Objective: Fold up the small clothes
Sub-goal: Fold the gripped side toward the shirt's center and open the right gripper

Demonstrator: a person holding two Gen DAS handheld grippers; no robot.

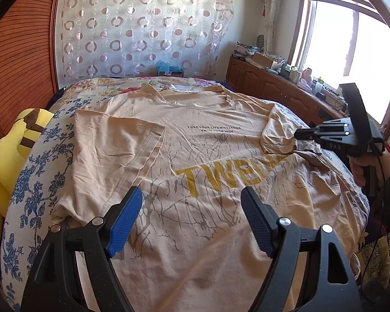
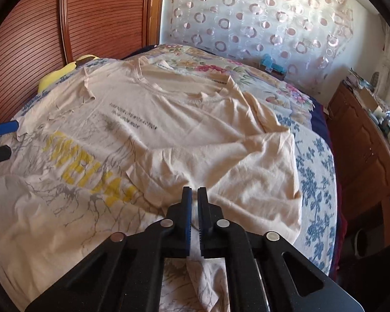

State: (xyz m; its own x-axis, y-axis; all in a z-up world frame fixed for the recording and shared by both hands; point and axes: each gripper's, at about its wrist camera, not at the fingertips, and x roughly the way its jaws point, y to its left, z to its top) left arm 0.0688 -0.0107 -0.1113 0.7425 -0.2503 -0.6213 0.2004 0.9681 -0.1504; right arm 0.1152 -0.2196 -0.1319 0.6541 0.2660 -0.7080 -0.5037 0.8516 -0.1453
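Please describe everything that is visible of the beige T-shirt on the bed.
The beige T-shirt looks like soft, wrinkled cotton. It lies spread flat on the floral bedcover, collar toward the far wall. It carries small black text, yellow capital letters and grey branch-like lines. One sleeve is folded inward over the body. The other sleeve is also turned in, and the right gripper is shut on its fabric. The left gripper hovers open above the hem end.

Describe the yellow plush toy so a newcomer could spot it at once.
Start at the bed with the blue-flowered white bedspread, where a beige T-shirt with yellow lettering lies spread. The soft yellow plush toy with brown stripes sits at the bedspread's edge beside the reddish ribbed wooden wall panel. It is the only bright yellow, padded thing there.
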